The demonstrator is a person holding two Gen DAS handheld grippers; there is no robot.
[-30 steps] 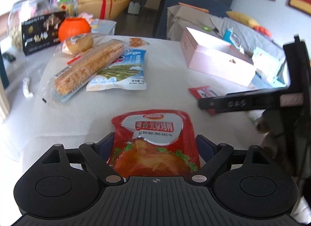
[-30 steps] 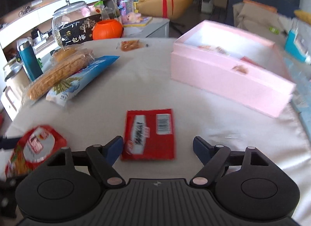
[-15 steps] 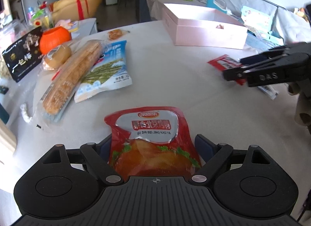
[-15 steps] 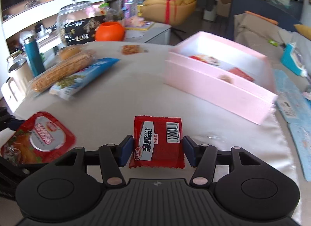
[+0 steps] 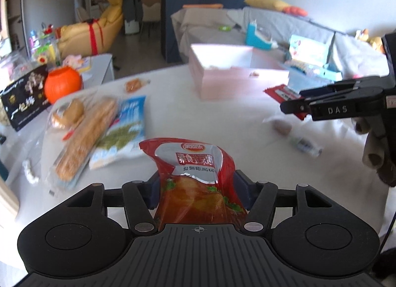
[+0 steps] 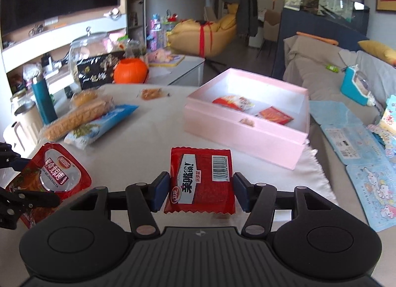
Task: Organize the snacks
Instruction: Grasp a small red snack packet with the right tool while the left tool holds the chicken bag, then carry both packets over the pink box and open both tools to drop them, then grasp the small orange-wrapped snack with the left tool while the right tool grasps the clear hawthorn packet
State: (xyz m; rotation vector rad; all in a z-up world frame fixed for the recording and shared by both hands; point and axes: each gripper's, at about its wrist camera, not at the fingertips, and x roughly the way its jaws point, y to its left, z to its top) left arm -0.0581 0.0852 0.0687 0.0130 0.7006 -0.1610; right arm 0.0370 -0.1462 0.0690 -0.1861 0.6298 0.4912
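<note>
While the left gripper, its jaws just having closed in, pinches a big red pouch clear of the white tablecloth, the right gripper clamps a small red packet by its 2 side edges. Ahead of the right one sits the open pink box with 3 snacks inside, nothing between. To the left lie a long cracker pack on a blue bag, a bun, an orange pumpkin and a black box. Blue sheets lie right of the box.
</note>
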